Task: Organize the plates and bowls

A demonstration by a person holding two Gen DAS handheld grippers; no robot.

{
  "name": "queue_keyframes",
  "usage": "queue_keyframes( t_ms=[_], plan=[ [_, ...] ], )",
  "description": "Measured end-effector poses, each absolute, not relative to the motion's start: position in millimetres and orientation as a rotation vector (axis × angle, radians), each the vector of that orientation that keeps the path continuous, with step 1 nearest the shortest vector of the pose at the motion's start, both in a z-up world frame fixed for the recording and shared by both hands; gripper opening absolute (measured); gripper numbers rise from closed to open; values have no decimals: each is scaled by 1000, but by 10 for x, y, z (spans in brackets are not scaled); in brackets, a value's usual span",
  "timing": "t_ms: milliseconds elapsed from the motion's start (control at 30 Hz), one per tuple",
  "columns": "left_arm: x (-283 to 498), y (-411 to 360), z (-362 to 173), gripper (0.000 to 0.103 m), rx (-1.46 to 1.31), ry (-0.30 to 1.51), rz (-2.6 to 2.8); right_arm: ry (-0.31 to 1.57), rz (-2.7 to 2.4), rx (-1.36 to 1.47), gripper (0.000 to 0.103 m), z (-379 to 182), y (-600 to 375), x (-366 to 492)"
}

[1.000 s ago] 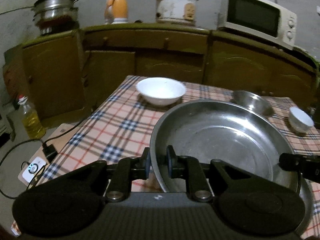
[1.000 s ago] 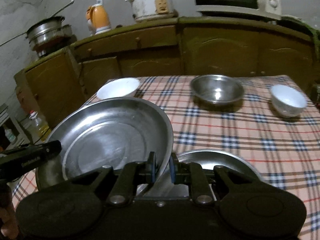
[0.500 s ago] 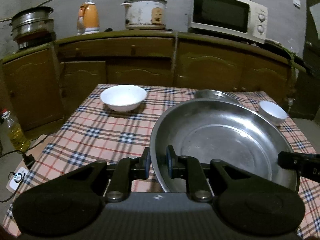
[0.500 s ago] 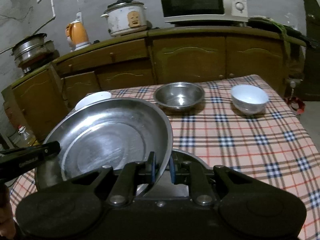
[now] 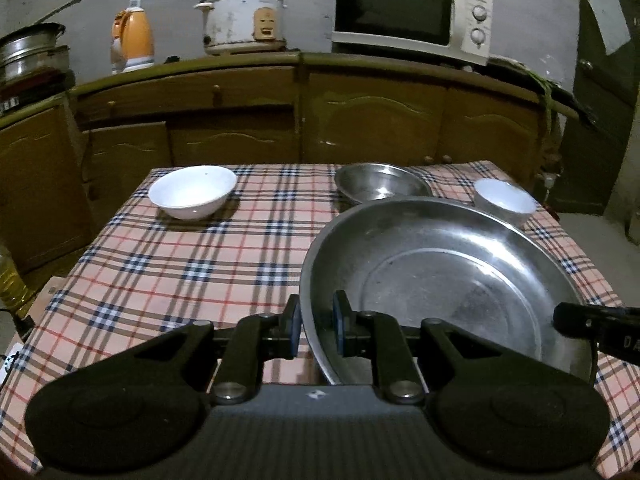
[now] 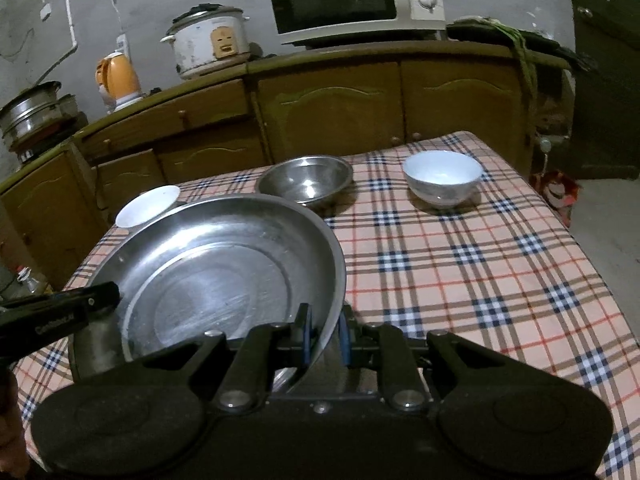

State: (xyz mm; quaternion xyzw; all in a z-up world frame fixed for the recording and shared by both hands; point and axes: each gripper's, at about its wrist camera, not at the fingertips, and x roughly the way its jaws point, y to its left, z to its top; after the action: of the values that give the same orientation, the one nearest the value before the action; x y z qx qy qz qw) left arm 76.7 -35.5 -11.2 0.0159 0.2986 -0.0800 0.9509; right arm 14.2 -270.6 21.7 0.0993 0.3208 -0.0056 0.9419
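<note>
Counter [image 5: 208,264] with plaid cloth carries everything; wooden cabinets [image 5: 360,120] run along the far wall behind it.

Big steel plate [image 5: 440,280] sits near side of the counter, right of centre in the left wrist view, raised off the cloth and tilted. Both grippers have it by the rim:
- left gripper [image 5: 316,326]: fingers clamped on the plate's near-left rim, one pad inside, one outside.
- right gripper [image 6: 325,332]: fingers clamped on the plate's near-right rim [image 6: 224,280], same straddle. Rim of a second steel plate [image 6: 282,378] shows just under it, mostly hidden, can't tell how it lies.

Each gripper's black body shows at the opposite edge of the other's view.

Microwave [image 5: 412,12] on the cabinet top, far right. Rice cooker [image 5: 244,20] to its left, then orange kettle [image 5: 132,40], then steel pots [image 5: 30,54] at far left.

On the counter, far side:
- steel bowl [image 6: 306,180], centre, just beyond the plate's far rim, upright.
- wide white bowl [image 5: 192,192], far left, upright, well apart from the plate.
- small white bowl [image 6: 442,176], far right, upright, apart from the steel bowl.

Oil bottle [image 5: 10,280] low at left, beside the counter, partly cut off.
</note>
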Motion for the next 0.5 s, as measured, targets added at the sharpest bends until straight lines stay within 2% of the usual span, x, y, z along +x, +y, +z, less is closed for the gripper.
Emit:
queue_keyframes(
  t_ms=[500],
  plan=[
    [834, -501, -283, 17, 46, 655, -195, 687, -43, 222, 19, 40, -2881, 115]
  ],
)
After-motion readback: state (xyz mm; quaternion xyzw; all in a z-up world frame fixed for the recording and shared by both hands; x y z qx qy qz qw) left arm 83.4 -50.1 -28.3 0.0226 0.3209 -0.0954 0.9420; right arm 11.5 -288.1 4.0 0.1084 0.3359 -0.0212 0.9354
